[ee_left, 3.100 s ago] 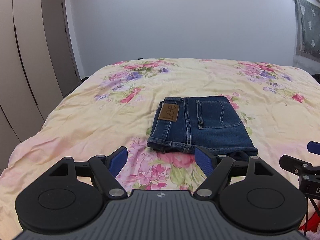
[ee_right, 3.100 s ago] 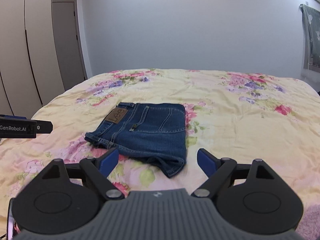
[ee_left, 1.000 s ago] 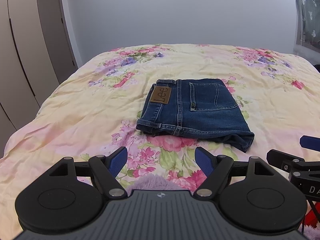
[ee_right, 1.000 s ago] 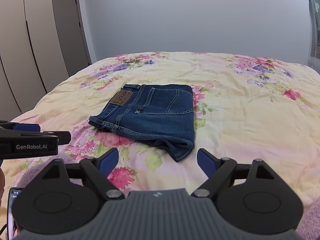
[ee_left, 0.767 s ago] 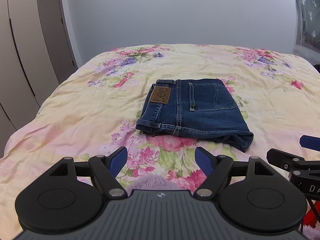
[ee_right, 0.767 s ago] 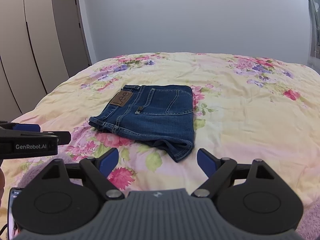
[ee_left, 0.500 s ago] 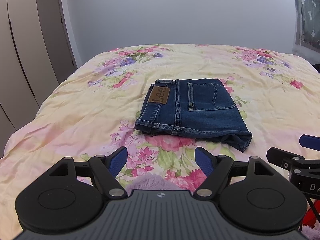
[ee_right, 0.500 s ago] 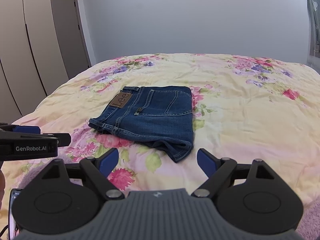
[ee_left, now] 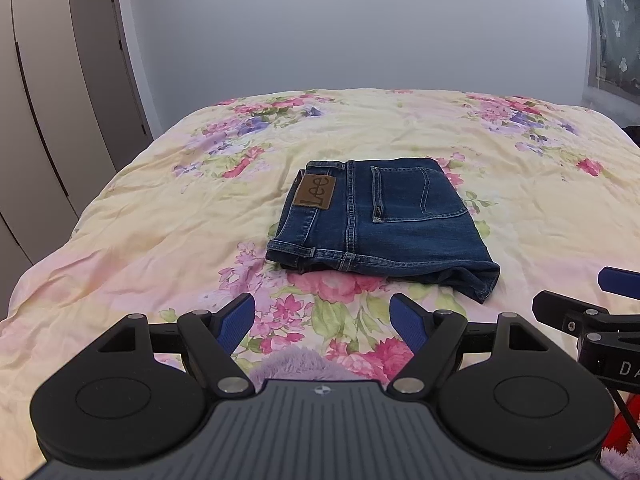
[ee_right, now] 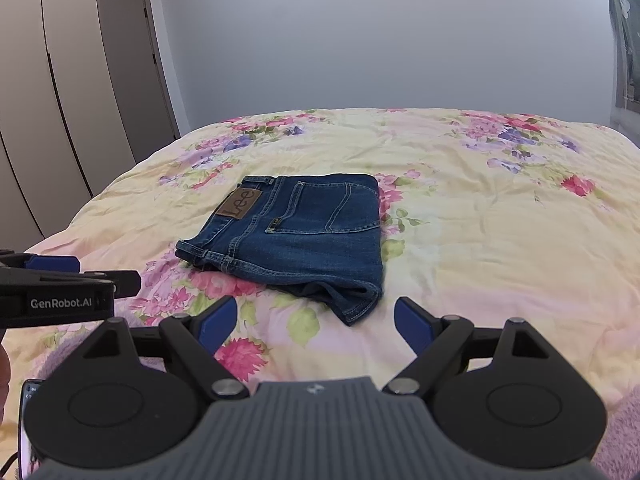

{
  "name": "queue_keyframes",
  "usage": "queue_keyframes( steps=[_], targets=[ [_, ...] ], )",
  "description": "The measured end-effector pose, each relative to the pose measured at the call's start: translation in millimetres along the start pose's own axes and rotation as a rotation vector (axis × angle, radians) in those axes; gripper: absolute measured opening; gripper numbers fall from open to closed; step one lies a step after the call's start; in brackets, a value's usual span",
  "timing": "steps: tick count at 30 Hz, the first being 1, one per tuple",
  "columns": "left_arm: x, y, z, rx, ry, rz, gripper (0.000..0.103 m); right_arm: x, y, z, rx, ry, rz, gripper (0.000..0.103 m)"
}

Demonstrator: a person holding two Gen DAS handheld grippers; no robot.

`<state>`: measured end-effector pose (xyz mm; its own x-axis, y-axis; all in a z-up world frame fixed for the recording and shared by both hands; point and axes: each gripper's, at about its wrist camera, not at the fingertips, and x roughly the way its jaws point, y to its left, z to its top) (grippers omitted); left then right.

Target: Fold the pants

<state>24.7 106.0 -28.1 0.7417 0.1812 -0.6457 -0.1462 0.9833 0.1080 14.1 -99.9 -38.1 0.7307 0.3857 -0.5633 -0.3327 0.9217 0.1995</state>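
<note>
Dark blue jeans [ee_left: 380, 220] lie folded into a compact rectangle on the floral bedspread [ee_left: 160, 220], back pocket and brown Lee patch [ee_left: 315, 197] facing up. They also show in the right wrist view [ee_right: 296, 236]. My left gripper [ee_left: 322, 322] is open and empty, held back from the near edge of the jeans. My right gripper [ee_right: 316, 326] is open and empty, just short of the jeans' near right corner. Each gripper shows at the edge of the other's view, the right one [ee_left: 592, 312] and the left one [ee_right: 60, 288].
The bed fills most of the view, with a plain wall behind. Wardrobe doors [ee_left: 40, 120] and a door [ee_left: 108, 60] stand at the left. A patterned cloth [ee_left: 612, 28] hangs at the far right. A purple fuzzy item [ee_left: 296, 364] lies at the near bed edge.
Both grippers have drawn back from the folded jeans since three seconds ago and lifted slightly. Over the last second little has moved. The jeans have stayed in place.
</note>
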Motion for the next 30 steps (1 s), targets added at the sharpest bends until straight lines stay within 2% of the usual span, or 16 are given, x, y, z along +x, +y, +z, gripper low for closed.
queue_keyframes(
  steps=[15,30],
  targets=[
    [-7,1,2,0.003,-0.039,0.001,0.09,0,-1,0,0.0,-0.001,-0.002,0.082],
    [-10,1,2,0.008,-0.043,-0.008,0.09,-2,-3,-1,0.006,-0.004,-0.003,0.082]
  ],
)
